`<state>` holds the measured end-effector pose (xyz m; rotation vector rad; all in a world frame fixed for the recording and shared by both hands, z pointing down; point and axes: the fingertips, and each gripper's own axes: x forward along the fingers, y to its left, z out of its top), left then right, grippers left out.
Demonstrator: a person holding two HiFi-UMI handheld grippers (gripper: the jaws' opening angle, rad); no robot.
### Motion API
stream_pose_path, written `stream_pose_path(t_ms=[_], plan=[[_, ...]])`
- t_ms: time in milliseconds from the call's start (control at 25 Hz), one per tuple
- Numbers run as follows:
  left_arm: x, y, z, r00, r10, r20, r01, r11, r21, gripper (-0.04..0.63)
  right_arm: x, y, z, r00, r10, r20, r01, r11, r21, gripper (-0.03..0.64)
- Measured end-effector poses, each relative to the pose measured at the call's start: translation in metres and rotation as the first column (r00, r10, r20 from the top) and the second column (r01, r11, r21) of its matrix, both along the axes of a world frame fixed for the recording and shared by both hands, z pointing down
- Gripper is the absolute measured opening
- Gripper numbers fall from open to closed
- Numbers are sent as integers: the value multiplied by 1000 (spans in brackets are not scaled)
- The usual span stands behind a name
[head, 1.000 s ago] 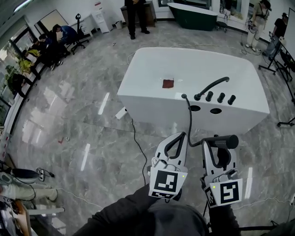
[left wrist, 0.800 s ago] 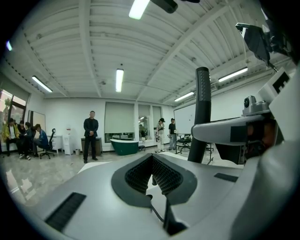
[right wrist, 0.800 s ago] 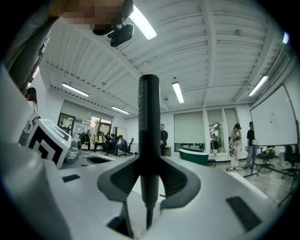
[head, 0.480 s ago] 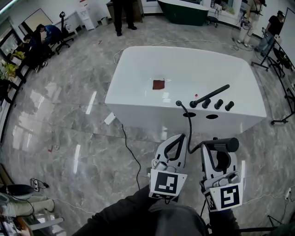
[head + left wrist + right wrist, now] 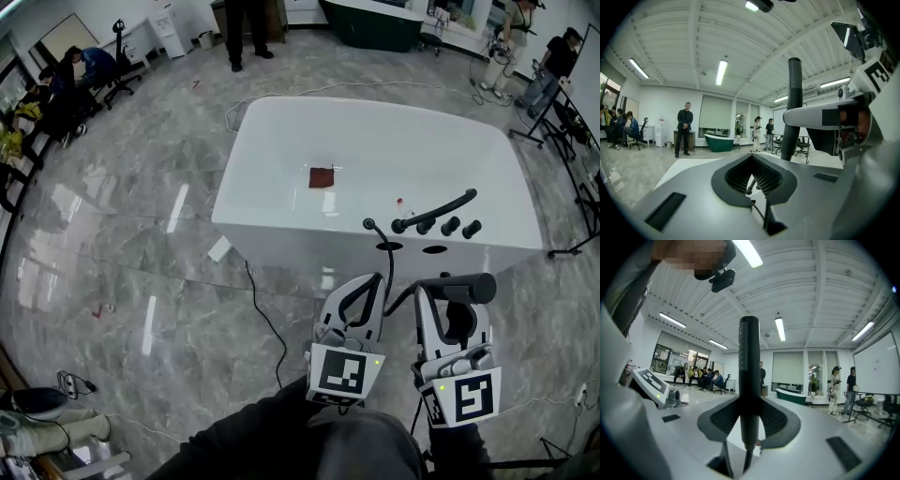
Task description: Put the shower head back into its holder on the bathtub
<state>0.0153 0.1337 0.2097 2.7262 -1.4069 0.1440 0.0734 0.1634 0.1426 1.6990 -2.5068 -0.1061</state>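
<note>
A white bathtub [image 5: 281, 220] stands ahead, with a black faucet [image 5: 436, 210], black knobs [image 5: 452, 225] and two dark openings [image 5: 390, 247] on its near rim. From that rim a black hose [image 5: 384, 258] runs down to the black shower head [image 5: 457, 286]. My right gripper [image 5: 450, 292] is shut on the shower head, below the tub's near wall. In the right gripper view the shower head [image 5: 749, 362] stands upright between the closed jaws of the right gripper [image 5: 749, 401]. My left gripper [image 5: 366, 283] is shut beside the hose, and nothing shows between its jaws in the left gripper view [image 5: 751, 159].
A red-brown patch [image 5: 322, 177] lies inside the tub. A thin cable [image 5: 267, 319] and a small white piece [image 5: 221, 248] lie on the glossy grey floor left of the tub. People stand and sit along the far walls. A black stand [image 5: 574, 246] is at the right.
The view has shifted slightly, so the tub sits a bit differently in frame. Both grippers keep their pose, and the right one still holds the shower head.
</note>
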Motion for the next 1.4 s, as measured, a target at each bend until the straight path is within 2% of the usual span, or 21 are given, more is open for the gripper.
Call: stream_pose_path(t_ms=[240,520,720,920,1120,1400], plan=[[-7,-16,9,999,36,22,-36,999,-12,3,-5,-15,-6,999,37,-5,-37,999,19,140],[2,-24,-4,998,55,-7,-55,998,2,3,4,-27,-26,998,55,4,-55,997,47,140],[1,-39,-5,1000,15,-3,-15,1000,19,3,-2,-47,-39,1000,0,-5,0,996,91,140],[-2,-51,-26,999,-34,-23,36,998,56,3,-14,-63,-73,997,-75,-26,78,986,149,140],[-11,-58,-21,996,-75,-40,77,995,61,3,-19,-72,-94,994,-105,-34,110,973,201,140],[-17,-73,-20,993,-104,-59,107,993,57,3,-27,-87,-103,989,-138,-50,145,966,213,140]])
